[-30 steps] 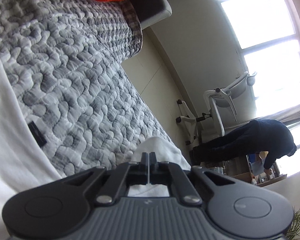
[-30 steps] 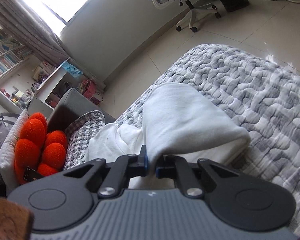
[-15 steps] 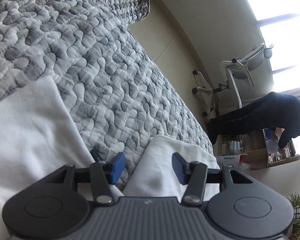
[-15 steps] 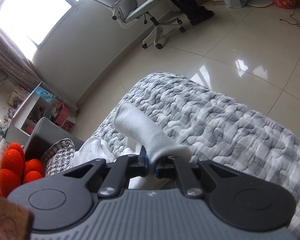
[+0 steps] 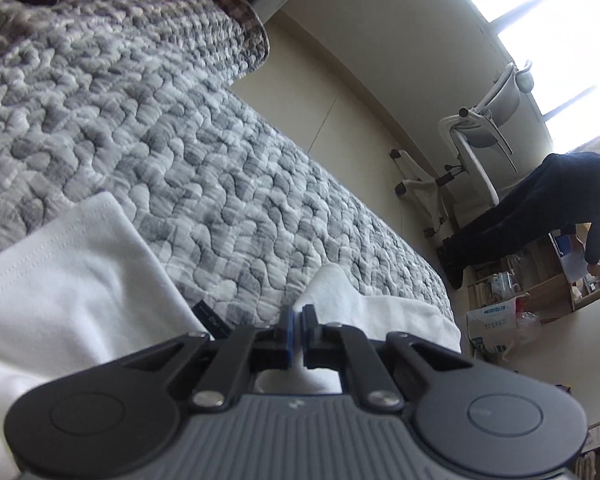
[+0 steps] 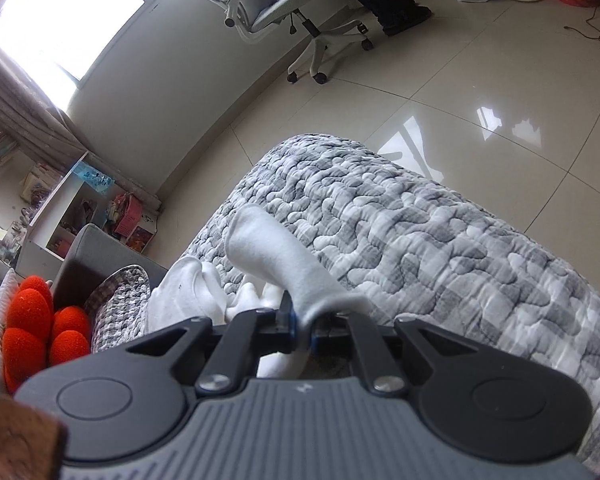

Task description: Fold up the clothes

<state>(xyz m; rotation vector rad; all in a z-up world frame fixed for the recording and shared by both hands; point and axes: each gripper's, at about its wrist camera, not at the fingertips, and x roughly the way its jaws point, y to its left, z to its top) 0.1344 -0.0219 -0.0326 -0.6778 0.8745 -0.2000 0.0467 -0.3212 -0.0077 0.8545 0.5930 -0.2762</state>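
Note:
A white garment [image 5: 72, 280] lies on the grey quilted bedspread [image 5: 180, 140], with a small black label [image 5: 210, 318] at its edge. In the left wrist view my left gripper [image 5: 298, 320] is closing its jaws to a thin gap. A raised peak of the white fabric [image 5: 332, 284] is pinched at the tips. In the right wrist view my right gripper [image 6: 302, 330] is shut on a fold of the white garment [image 6: 268, 252]. That fold stretches away from the fingers as a narrow roll over the bedspread [image 6: 420, 240]. More crumpled white cloth [image 6: 188, 292] lies to its left.
An orange plush [image 6: 32, 332] sits at the head of the bed beside a grey seat [image 6: 96, 256]. The bed edge drops to a glossy tiled floor [image 6: 480, 80]. A white office chair [image 6: 268, 4] and a person in dark clothes [image 5: 540, 200] stand by the window.
The left gripper opened, shifted along the bed and closed again on another raised piece of the white fabric. The right gripper kept its grip, and its fold pulled into a narrower roll.

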